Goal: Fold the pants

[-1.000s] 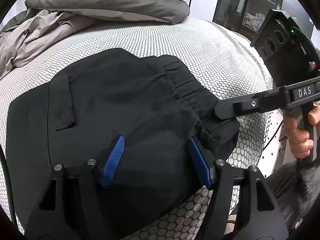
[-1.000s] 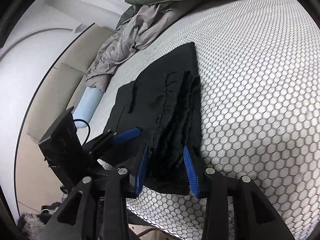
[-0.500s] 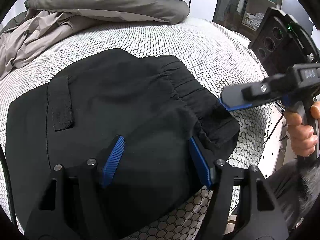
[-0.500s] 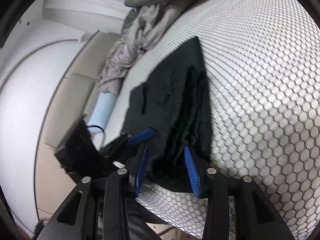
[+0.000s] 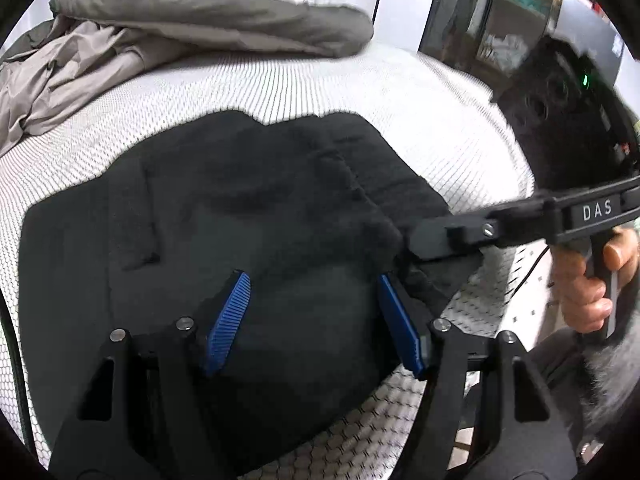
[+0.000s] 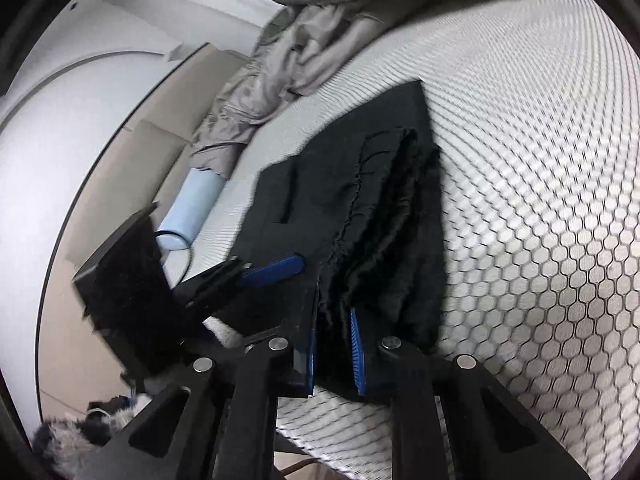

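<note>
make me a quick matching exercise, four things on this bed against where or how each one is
1 black pants
2 grey bedding
3 left gripper
4 right gripper

a heaped at the far end of the mattress
b jaws closing on the waistband edge
c jaws apart above the dark fabric
d lying folded on the honeycomb cover

Pairs: 1-d, 2-a, 3-c, 4-b

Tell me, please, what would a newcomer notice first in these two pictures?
First, the black pants, folded flat in the middle of the white honeycomb-patterned mattress. Next, the right hand-held gripper, its jaws closing on the gathered waistband at the near corner, while the left hand-held gripper hovers open above the cloth. Behind, a grey crumpled blanket lies at the far end.
</note>
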`<state>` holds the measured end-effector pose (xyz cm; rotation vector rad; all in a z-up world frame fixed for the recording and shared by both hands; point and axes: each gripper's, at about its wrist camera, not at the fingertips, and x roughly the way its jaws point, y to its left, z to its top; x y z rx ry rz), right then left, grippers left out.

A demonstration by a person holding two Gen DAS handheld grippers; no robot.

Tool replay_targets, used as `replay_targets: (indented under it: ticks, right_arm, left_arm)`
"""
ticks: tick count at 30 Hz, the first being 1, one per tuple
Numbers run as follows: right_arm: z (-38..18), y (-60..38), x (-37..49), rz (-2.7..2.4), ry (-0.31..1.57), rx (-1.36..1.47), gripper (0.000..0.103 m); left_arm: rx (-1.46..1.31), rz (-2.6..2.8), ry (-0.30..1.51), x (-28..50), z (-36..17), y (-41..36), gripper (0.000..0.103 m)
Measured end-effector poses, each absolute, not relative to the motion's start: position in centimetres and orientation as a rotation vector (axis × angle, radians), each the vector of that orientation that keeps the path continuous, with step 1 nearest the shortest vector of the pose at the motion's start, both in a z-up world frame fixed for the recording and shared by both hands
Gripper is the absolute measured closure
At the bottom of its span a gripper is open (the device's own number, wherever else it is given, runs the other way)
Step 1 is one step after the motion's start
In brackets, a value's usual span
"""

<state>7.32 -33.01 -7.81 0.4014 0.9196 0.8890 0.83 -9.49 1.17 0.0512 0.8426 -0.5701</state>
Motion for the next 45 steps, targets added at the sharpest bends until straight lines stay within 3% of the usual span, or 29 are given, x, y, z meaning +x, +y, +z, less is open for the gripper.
replay_targets:
  ticks: [6,12,17,20,24,28,31,34,36,37,38,39,42,45]
  right_arm:
    - [-11.1,-34.6,8.4,0.810,1.074,0.464,0.087]
    - [-6.8,-35.5,6.8,0.742,0.845,0.381,0.072]
    - [-7.7,-33.6,8.2,0.639,0.848,0.298,0.073]
    - [-8.4,-33.8,9.4,0.610,0.840,0.382,0.082]
    - [-8.4,-33.2,10.1,0.586,0.843,0.359,0.082]
    - [-8.8,-32.0,10.8,0.526,0.852,0.287,0.082]
    - [-7.2,-31.9,9.7,0.519,0.793,0.224,0.082]
    - [-5.8,-32.3,7.8,0.535,0.740,0.175,0.066]
    - [-4.8,-32.6,6.2,0.554,0.686,0.146,0.042]
    - [-4.4,-32.6,5.4,0.552,0.652,0.130,0.036]
    - [-4.2,-32.3,4.8,0.549,0.630,0.120,0.021]
    - [-3.9,-32.3,3.9,0.544,0.593,0.110,0.011]
    - [-3.4,-32.1,2.3,0.566,0.531,0.105,0.004]
    - [-2.9,-31.6,0.6,0.599,0.484,0.089,0.001]
  left_arm:
    - [0.072,-0.533,0.830,0.7,1.5,-7.8,0.037]
    - [-0.021,-0.416,0.818,0.8,1.6,-3.0,0.037]
    - [-0.136,-0.233,0.807,0.3,1.2,3.7,0.037]
    - [-0.239,-0.134,0.816,-0.4,0.4,7.9,0.037]
    - [-0.324,-0.064,0.839,-1.2,-1.2,12.0,0.037]
    - [-0.317,-0.092,0.867,-1.5,-2.5,12.7,0.057]
    - [-0.282,-0.095,0.859,-1.6,-1.7,12.0,0.060]
    - [-0.259,-0.120,0.818,-2.8,-0.2,11.2,0.060]
    - [-0.236,-0.115,0.788,-3.9,0.5,10.0,0.059]
    - [-0.227,-0.111,0.781,-4.3,0.7,9.5,0.056]
    - [-0.209,-0.093,0.767,-4.9,0.9,9.1,0.053]
    - [-0.196,-0.077,0.753,-5.3,1.1,8.7,0.043]
    - [-0.162,-0.049,0.679,-6.7,2.2,7.6,0.018]
    - [-0.114,-0.040,0.625,-6.9,3.3,6.5,0.013]
